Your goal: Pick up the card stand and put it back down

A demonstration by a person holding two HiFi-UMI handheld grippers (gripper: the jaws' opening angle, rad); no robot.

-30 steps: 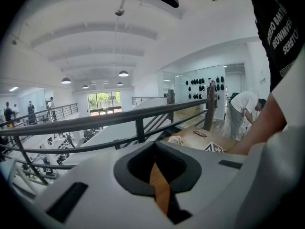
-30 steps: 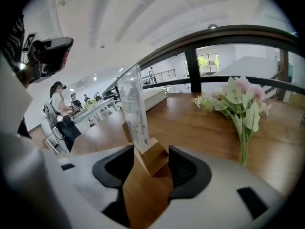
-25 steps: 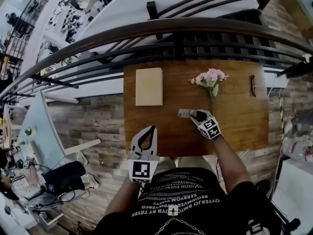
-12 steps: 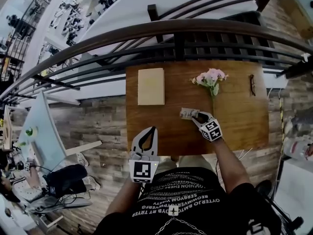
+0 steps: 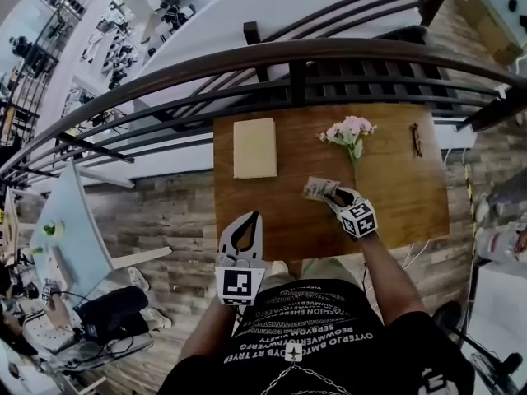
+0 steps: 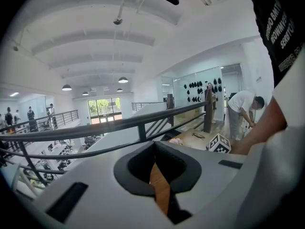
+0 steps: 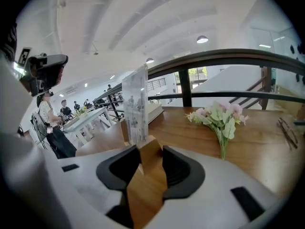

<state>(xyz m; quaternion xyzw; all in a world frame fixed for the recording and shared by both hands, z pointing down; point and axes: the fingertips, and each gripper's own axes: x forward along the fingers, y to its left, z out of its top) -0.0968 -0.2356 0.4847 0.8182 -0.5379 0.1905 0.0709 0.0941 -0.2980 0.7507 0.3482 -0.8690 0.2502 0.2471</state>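
The card stand (image 7: 135, 106) was gripped by its wooden base in the right tongs (image 7: 150, 151), which had just been closing on it. Its clear panel rose above them, over the bench (image 5: 395, 196). That grip was shown only in the right gripper view; in the head view the stand was reduced to a pale patch. From it, pink flowers (image 5: 350, 132) lay at 1 o'clock and a cream pad (image 5: 254, 147) at 10 o'clock. The left tongs (image 6: 155, 144) were closed and empty at 7 o'clock, by the bench's near edge.
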